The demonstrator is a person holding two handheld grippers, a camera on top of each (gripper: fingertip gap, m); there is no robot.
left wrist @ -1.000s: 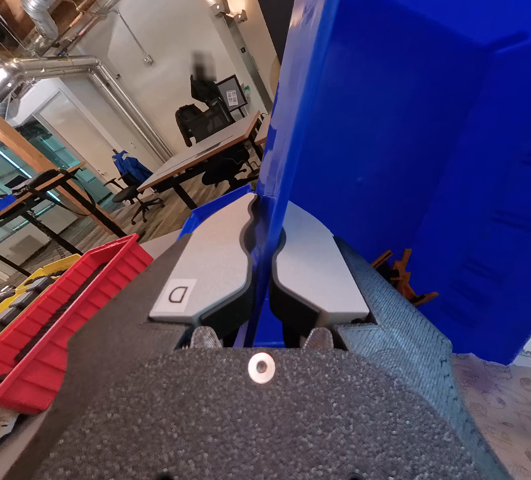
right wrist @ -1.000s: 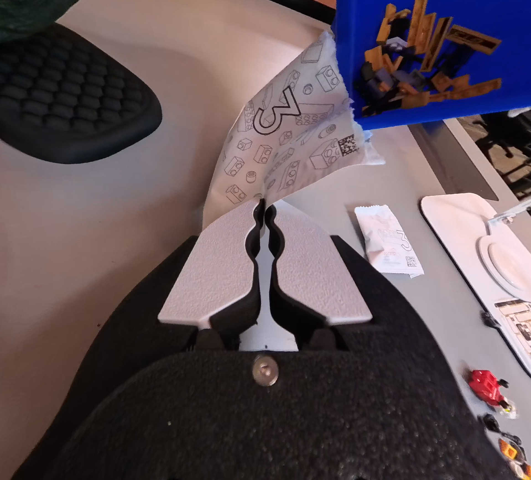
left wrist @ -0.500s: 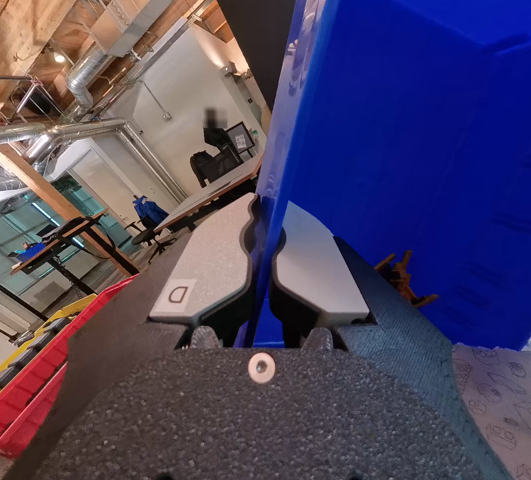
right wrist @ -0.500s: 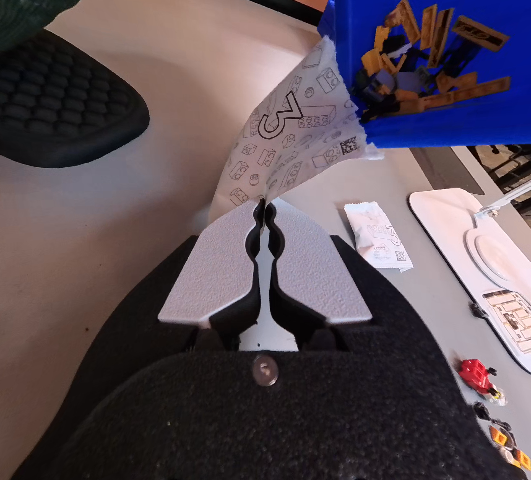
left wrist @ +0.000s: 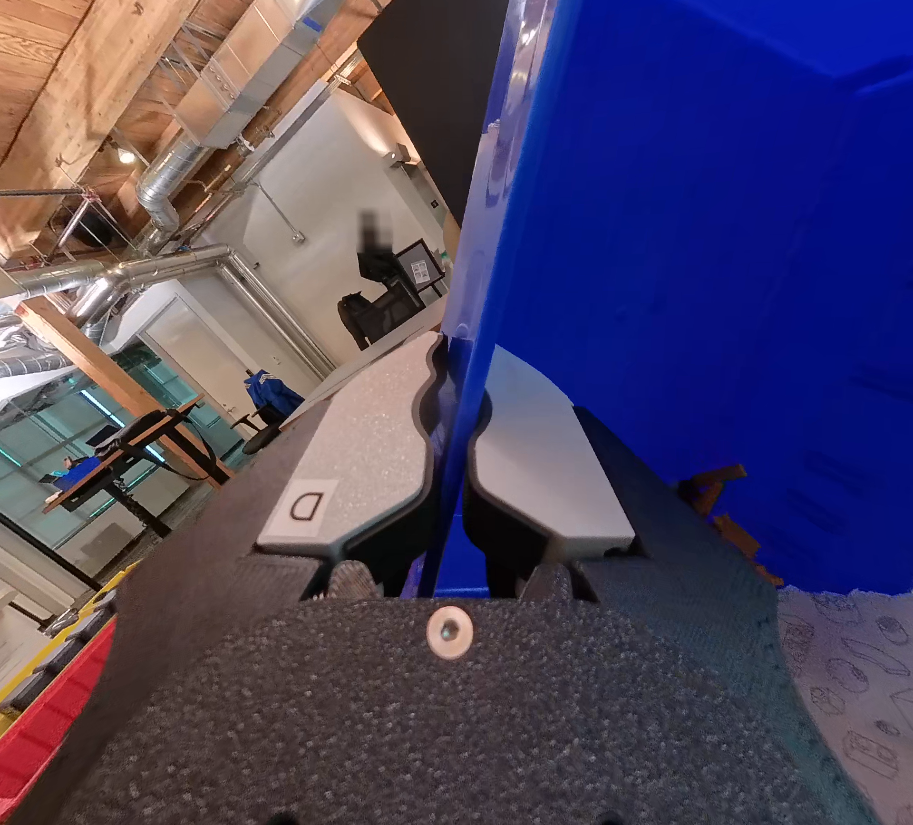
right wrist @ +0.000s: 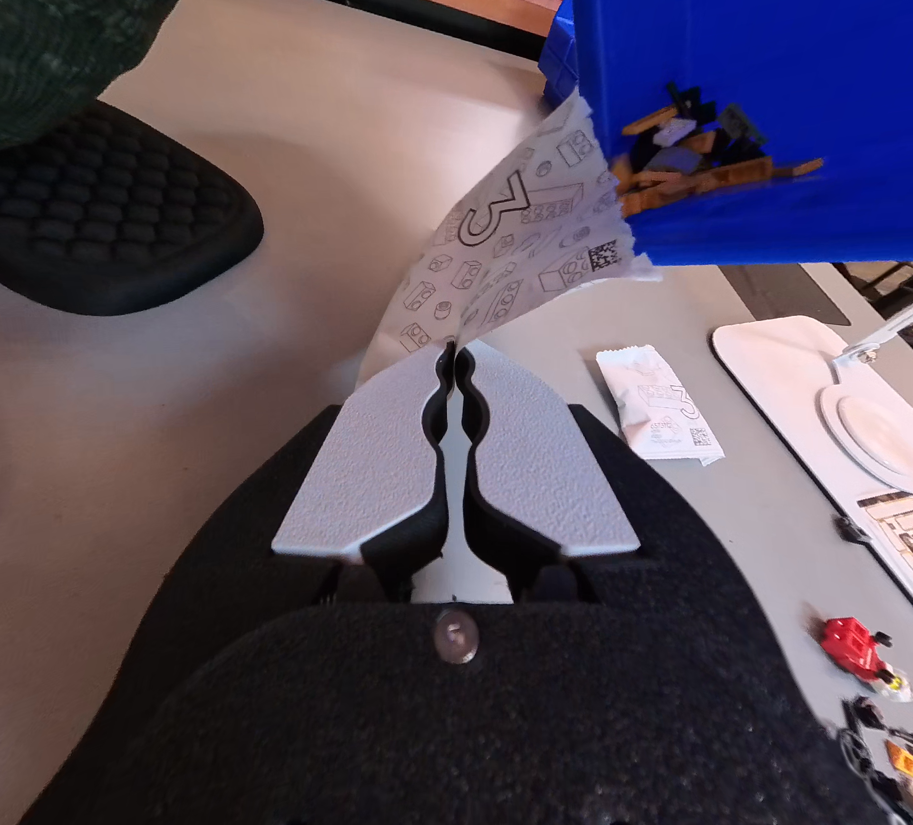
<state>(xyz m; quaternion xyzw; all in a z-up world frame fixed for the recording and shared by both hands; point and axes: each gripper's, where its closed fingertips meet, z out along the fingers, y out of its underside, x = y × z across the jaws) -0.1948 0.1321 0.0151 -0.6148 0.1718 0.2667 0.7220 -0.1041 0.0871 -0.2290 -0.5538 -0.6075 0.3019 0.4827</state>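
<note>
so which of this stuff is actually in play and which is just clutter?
In play:
- left tool, clamped on blue bin wall
- right tool, pinching torn white paper bag
- small brick pieces inside the bin

Lying about:
- sealed white packet
- red toy piece
- white tray
- red crate
- black chair seat
</note>
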